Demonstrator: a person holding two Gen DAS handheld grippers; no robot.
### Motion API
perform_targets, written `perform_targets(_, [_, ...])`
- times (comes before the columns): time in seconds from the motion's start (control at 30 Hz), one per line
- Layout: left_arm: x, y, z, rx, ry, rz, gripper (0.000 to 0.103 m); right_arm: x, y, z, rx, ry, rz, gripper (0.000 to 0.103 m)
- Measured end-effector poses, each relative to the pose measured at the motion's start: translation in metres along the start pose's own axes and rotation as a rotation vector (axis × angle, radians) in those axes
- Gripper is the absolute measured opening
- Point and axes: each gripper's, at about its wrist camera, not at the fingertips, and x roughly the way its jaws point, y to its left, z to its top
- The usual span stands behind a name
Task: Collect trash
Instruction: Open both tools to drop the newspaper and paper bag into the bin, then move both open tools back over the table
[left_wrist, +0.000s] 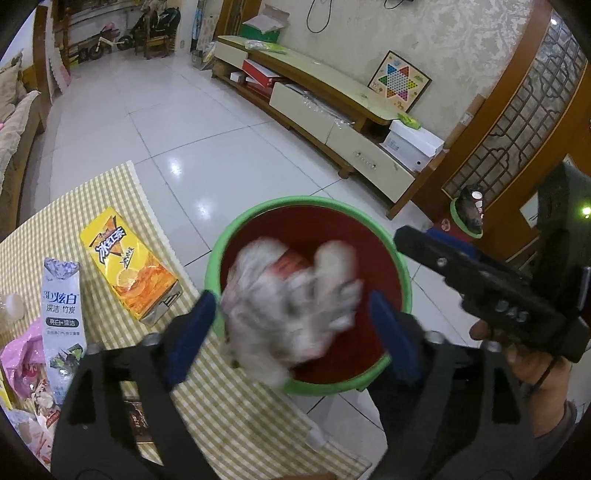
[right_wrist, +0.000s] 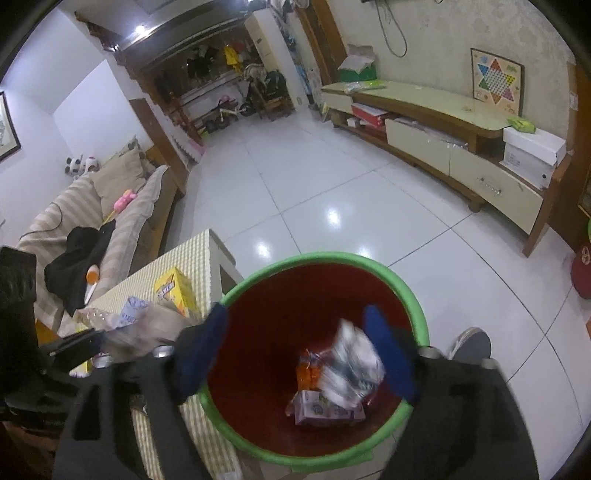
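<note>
Both grippers hover over the bin (left_wrist: 308, 203): left gripper (left_wrist: 291, 314) spread, crumpled wrapper (left_wrist: 288, 306) dropping free; right gripper (right_wrist: 299, 328) spread, silver packet (right_wrist: 351, 365) falling in

Table (left_wrist: 229, 417): low, covered in a yellow-and-white checked cloth; near corner beside the bin.
On it, left wrist view:
- yellow drink carton (left_wrist: 129, 266), lying flat, near the table edge.
- white toothpaste box (left_wrist: 62, 317), lying flat, just left of the carton.
- pink plastic bag (left_wrist: 22, 354), crumpled, touching the box's left side.
- pale round thing (left_wrist: 14, 306) at the far left, too blurred to name.
- dark wrapper (left_wrist: 136, 421), partly hidden.

Floor (right_wrist: 332, 192): glossy white tiles. On it: the green-rimmed red bin (right_wrist: 417, 302), touching the table's side.
</note>
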Motion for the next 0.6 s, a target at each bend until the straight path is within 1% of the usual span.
perform_targets(0.03, [0.000, 0.001, -0.001, 0.001, -0.002, 0.003, 0.098, 0.001, 0.000, 0.001, 0.003, -0.001, 0.001, 0.082])
perform_targets(0.1, [0.000, 0.001, -0.002, 0.011, 0.003, -0.008, 0.098, 0.001, 0.000, 0.002, 0.008, 0.000, -0.003, 0.088])
perform_targets(0.13, [-0.001, 0.001, -0.003, 0.017, 0.006, -0.012, 0.098, 0.001, 0.000, 0.001, 0.013, -0.003, -0.004, 0.089])
perform_targets(0.23, [-0.005, 0.003, -0.006, 0.024, 0.002, -0.011, 0.098, -0.003, 0.001, 0.002, 0.017, -0.010, -0.004, 0.089])
perform_targets(0.4, [-0.014, 0.008, -0.008, -0.003, -0.008, -0.011, 0.098, -0.009, 0.003, 0.002, 0.011, -0.015, -0.002, 0.090])
perform_targets(0.6, [-0.035, 0.012, -0.014, -0.016, -0.032, 0.012, 0.098, -0.020, 0.013, 0.002, -0.004, -0.024, -0.005, 0.090])
